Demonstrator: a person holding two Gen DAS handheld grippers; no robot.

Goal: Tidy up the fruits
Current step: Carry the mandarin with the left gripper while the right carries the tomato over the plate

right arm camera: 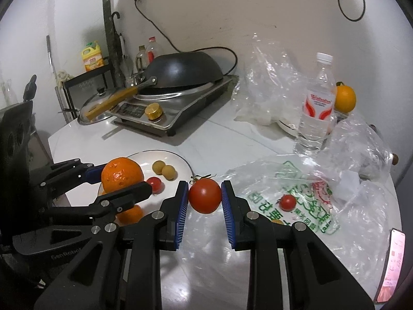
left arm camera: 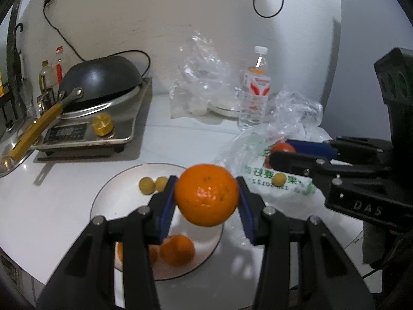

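Two round fruits (left arm camera: 206,197) (right arm camera: 204,196) pinched: dimpled, glossy

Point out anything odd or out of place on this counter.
The black wok lies upside down on the induction cooker, its handle jutting over a glass lid. Crumpled plastic bags litter the counter beside the plate.

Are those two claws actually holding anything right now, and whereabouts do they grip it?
Yes. The left claw squeezes an orange by its two sides, above the plate. The right claw pinches a tomato by its sides.
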